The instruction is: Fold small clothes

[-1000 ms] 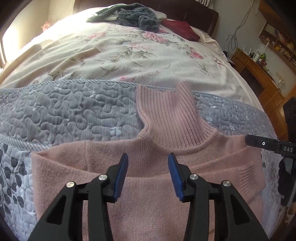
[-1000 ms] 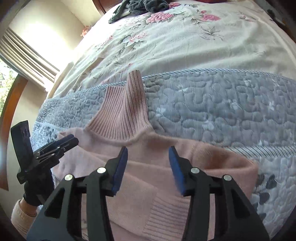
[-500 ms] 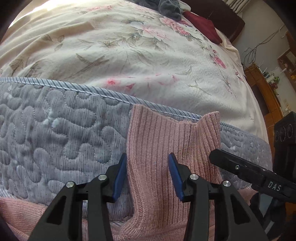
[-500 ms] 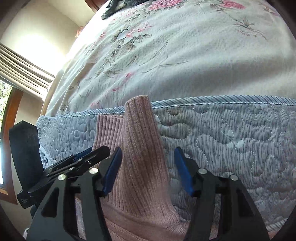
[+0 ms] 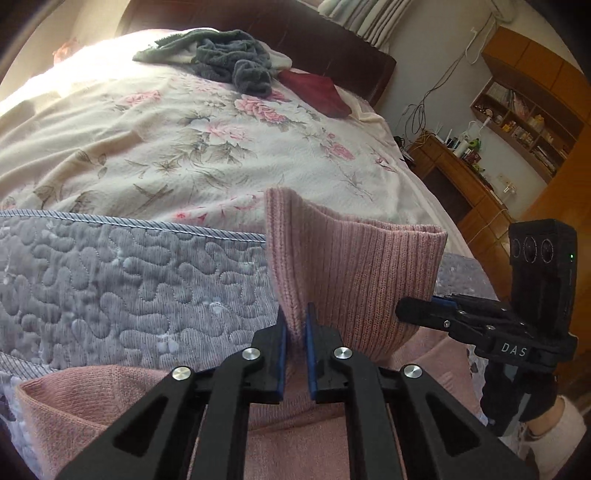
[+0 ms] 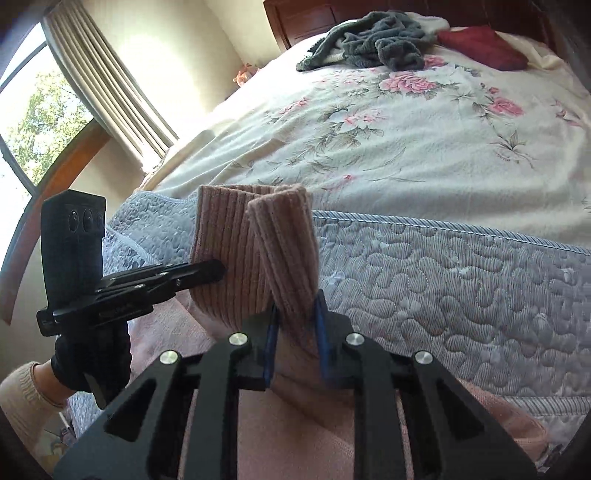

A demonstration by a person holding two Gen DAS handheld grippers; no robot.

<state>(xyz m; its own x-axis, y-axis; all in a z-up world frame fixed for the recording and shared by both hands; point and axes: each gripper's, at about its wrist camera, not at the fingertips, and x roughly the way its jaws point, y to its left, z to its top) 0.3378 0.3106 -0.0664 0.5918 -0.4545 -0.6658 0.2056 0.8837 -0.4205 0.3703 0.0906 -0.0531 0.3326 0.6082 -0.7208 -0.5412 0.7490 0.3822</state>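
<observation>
Two hand-held grippers (image 5: 295,347) (image 6: 295,332) (clamped), one sweater (image 5: 354,273)

Your pink sweater (image 5: 354,280) was soft knit, its collar coarsely ribbed. Each claw, left (image 5: 295,332) and right (image 6: 295,325), was matt black plastic with shiny metal screws. The grey quilt (image 5: 129,288) looked stitched and bumpy; the headboard (image 6: 295,22) was glossy dark wood.
</observation>
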